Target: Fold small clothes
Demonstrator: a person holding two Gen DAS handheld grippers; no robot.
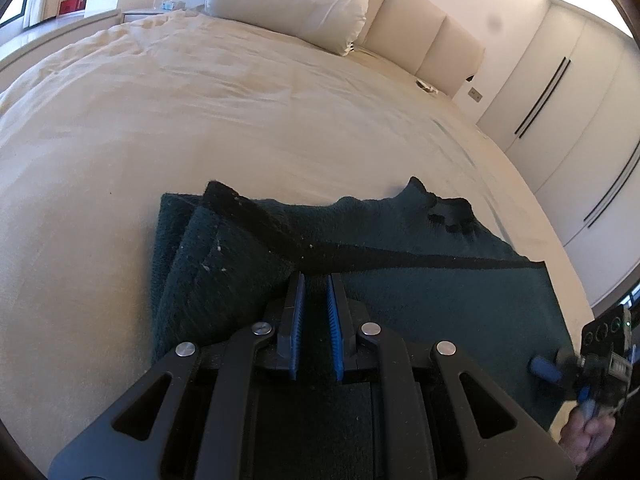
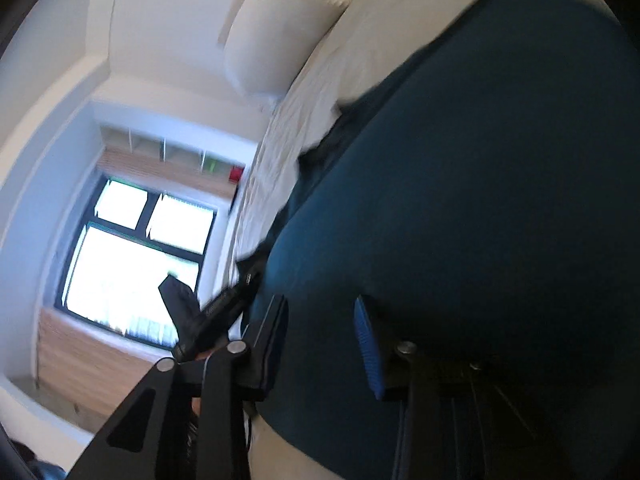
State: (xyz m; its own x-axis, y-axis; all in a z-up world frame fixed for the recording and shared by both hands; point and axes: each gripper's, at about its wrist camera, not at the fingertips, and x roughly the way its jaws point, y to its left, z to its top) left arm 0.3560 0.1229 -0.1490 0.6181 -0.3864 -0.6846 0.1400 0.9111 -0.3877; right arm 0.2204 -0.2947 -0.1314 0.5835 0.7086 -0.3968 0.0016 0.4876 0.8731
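A dark green towel-like cloth (image 1: pixel 420 288) with a black stripe lies partly folded on the cream bed (image 1: pixel 200 128). My left gripper (image 1: pixel 316 280) sits over its near edge, its blue-padded fingers a little apart with cloth between them. My right gripper appears at the right edge of the left wrist view (image 1: pixel 560 364), beside the cloth's right edge. In the right wrist view, tilted and blurred, my right gripper (image 2: pixel 320 308) has its fingers apart with the cloth (image 2: pixel 480 200) filling the space between and beyond them; I cannot tell whether it grips.
A white pillow (image 1: pixel 296 0) and padded headboard (image 1: pixel 420 36) are at the far end of the bed. White wardrobe doors (image 1: pixel 568 120) stand to the right. A window (image 2: pixel 132 256) and shelves (image 2: pixel 168 152) are on the left side.
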